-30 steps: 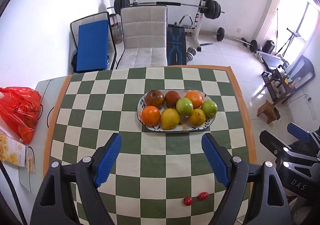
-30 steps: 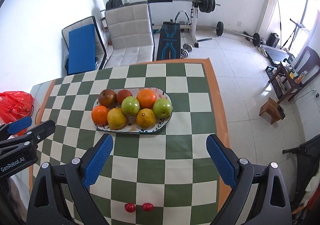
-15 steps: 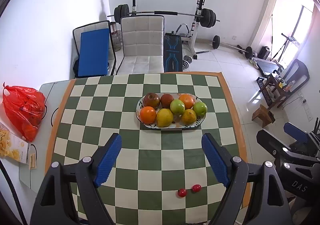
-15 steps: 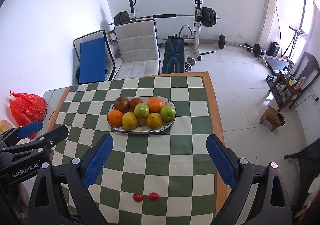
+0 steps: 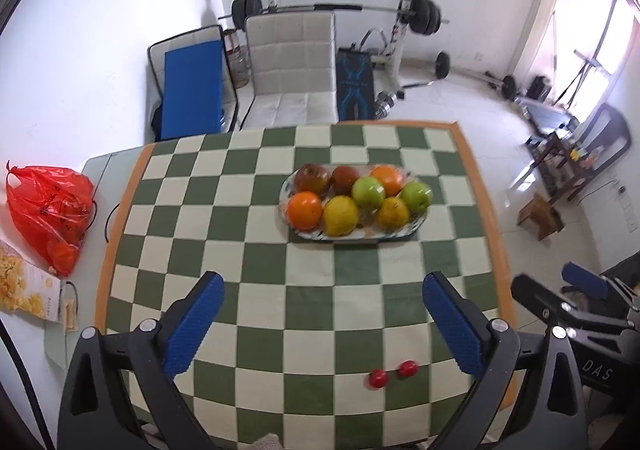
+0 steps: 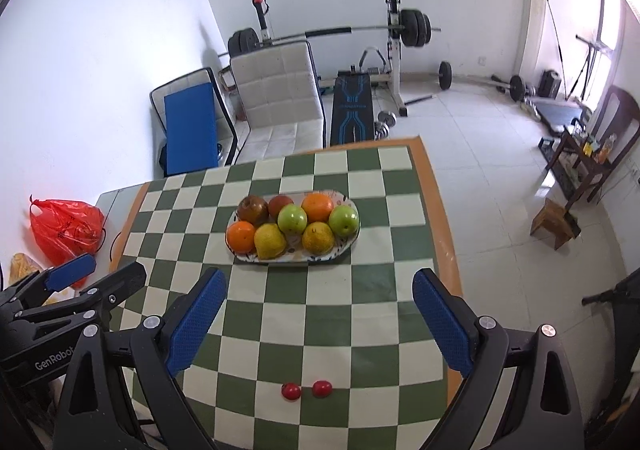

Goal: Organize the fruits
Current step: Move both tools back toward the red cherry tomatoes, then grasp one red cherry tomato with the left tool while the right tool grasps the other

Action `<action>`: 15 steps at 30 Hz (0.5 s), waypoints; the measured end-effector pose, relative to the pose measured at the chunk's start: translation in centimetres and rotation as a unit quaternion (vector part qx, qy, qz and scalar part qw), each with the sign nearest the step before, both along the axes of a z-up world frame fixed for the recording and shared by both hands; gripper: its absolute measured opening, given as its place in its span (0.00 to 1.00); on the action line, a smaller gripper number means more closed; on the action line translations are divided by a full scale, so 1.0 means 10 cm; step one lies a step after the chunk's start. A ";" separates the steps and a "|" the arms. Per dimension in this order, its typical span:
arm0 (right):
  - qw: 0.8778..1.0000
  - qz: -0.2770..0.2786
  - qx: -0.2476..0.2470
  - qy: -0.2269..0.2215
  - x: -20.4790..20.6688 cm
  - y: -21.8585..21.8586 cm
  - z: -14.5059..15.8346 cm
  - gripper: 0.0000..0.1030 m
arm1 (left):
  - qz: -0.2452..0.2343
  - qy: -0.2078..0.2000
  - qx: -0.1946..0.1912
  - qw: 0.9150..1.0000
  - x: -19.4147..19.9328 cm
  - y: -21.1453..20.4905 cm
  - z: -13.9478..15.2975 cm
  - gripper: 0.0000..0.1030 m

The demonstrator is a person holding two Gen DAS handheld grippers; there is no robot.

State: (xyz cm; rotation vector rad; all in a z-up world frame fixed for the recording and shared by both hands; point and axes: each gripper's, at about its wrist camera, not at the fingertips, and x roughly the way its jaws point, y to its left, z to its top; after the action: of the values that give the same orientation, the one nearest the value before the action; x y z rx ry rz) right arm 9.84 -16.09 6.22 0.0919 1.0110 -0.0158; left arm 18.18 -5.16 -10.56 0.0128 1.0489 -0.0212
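An oval patterned plate (image 5: pixel 352 239) on the green-and-cream checked tablecloth holds two oranges, two green apples (image 5: pixel 368 192), two yellow fruits and two dark red apples. The plate (image 6: pixel 294 260) shows the same load in the right wrist view. Two small red fruits (image 5: pixel 393 374) lie side by side near the table's front edge, also in the right wrist view as small red fruits (image 6: pixel 306 390). My left gripper (image 5: pixel 323 284) hovers above the cloth short of the plate, its jaws opening with nothing between them. My right gripper (image 6: pixel 320 280) hangs alongside, open and empty.
A red plastic bag (image 5: pixel 48 206) and a snack box (image 5: pixel 24 292) lie on the bare tabletop left of the cloth. Two chairs (image 5: pixel 292 66) stand behind the table, gym equipment beyond. The cloth's orange-bordered right edge (image 6: pixel 444 226) drops to tiled floor.
Both grippers drew back and up from the plate, so it looks smaller and the two small red fruits sit further into view. The left jaws spread wider.
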 end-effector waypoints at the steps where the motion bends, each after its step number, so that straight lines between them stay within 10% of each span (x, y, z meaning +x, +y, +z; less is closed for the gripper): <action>1: 1.000 -0.001 0.010 0.018 0.03 -0.04 -0.13 0.94 | 0.004 0.013 0.013 1.000 0.04 -0.01 -0.12 0.99; 7: 0.984 -0.018 0.068 0.161 0.09 -0.30 -1.37 0.92 | -0.003 0.141 0.035 0.989 0.19 -0.05 -1.03 0.99; 15: 0.941 -0.050 0.154 0.297 -0.14 -0.40 -2.81 0.55 | -0.031 0.242 0.071 0.967 0.17 -0.12 -1.94 0.99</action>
State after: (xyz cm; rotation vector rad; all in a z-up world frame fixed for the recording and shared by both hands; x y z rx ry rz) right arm 8.42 -20.11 -21.89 0.4467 1.6079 0.0235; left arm 19.87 -6.32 -29.98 0.1769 1.5379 -0.0054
